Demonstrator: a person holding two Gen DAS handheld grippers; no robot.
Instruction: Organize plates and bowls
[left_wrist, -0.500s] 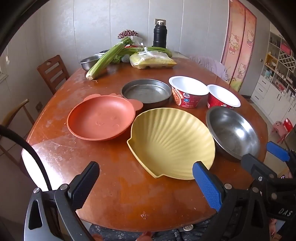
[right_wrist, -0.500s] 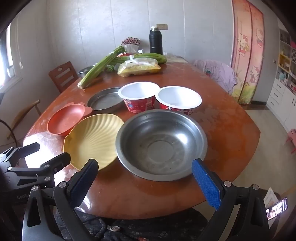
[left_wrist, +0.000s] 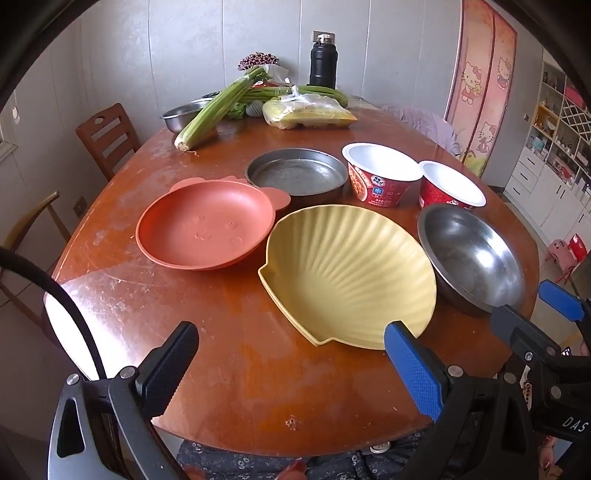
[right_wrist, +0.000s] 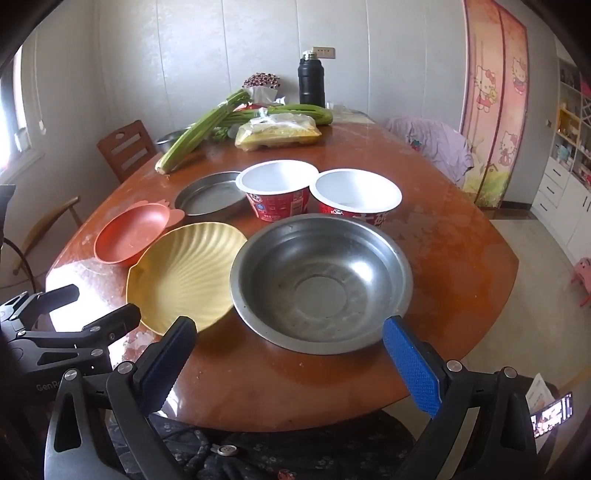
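**Inspector:** State the tableware and where it sits.

**Assistant:** Six pieces stand on the worn, glossy brown wooden table. Nearest the front edge lies a matte yellow shell-shaped plate with fanned ribs. Its right rim touches or slightly overlaps a round steel bowl, dull and scuffed inside. To the plate's left is a terracotta plastic plate with small ears and a face pressed into its floor. Behind these stand a shallow straight-walled metal pan and two red printed paper cups with white interiors, the left cup just beside the pan and the right cup just beside the first.

**Inspector:** The grippers?

**Assistant:** The left gripper hovers above the table's near edge, jaws spread wide, nothing between them; its blue textured pad sits just before the yellow plate's near rim. The right gripper is likewise wide apart and empty, in front of the steel bowl.

**Inspector:** Surroundings?

**Assistant:** At the far end lie celery stalks, a clear bag of yellow food and a black flask. A wooden chair stands to the left.
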